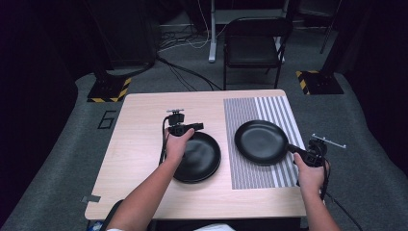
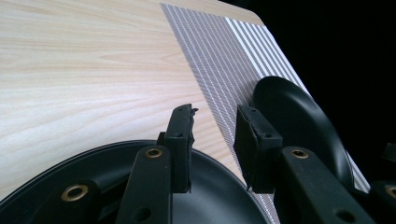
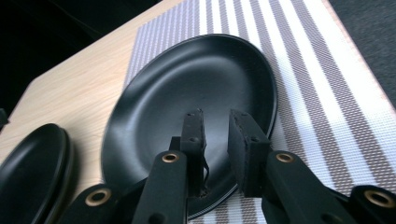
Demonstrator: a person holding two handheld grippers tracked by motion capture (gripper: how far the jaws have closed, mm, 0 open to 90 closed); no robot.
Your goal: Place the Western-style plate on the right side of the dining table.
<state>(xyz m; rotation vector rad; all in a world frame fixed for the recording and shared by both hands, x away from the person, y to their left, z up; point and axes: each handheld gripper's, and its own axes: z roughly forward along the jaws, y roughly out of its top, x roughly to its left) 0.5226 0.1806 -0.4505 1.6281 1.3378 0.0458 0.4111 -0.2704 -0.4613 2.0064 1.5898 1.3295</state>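
Left gripper hovers over the round black plate on the wooden table, left of the striped placemat, jaws parted, empty. Right gripper, forearm outstretched, pinches the shallow black dish's rim on the placemat.

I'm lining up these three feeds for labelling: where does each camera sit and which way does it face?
High view: above the person's side, looking forward and down on the table; both forearms and hands show.
Left gripper view: rides the left gripper, facing across a black plate toward the striped mat.
Right gripper view: rides the right gripper, facing the other plate.
All three share both plates.
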